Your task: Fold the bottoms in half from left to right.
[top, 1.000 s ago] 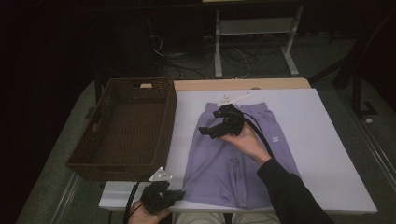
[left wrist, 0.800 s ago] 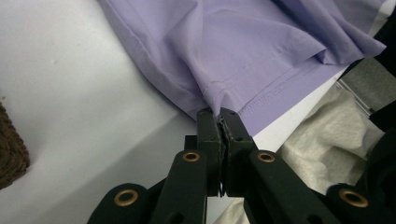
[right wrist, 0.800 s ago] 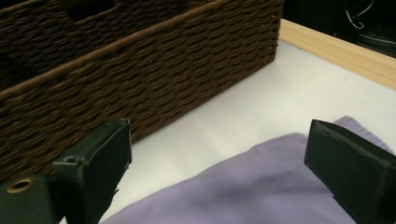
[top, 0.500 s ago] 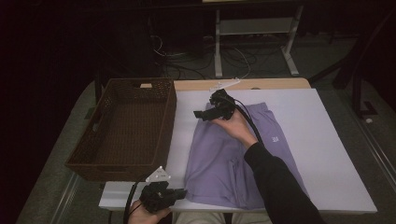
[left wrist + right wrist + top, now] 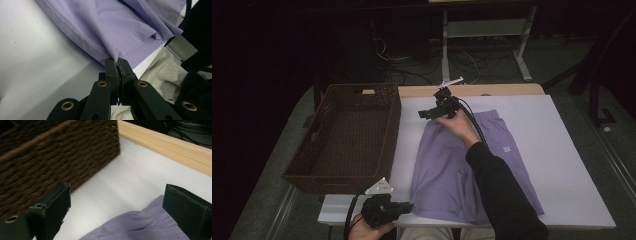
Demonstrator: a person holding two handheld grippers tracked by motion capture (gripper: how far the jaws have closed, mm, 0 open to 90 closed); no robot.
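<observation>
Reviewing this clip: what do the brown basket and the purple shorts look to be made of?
The basket looks like woven wicker or twisted fibre cord, matte dark brown; the right gripper view shows rope-like braided rows. The shorts look like thin, smooth woven fabric, maybe a light synthetic, matte lilac: the cloth drapes in soft folds with a stitched hem, pinched by the left gripper.

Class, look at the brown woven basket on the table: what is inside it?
The basket appears empty: the high view shows only its woven floor. The strip behind its near wall is hidden. The purple shorts lie beside it on the table.
</observation>
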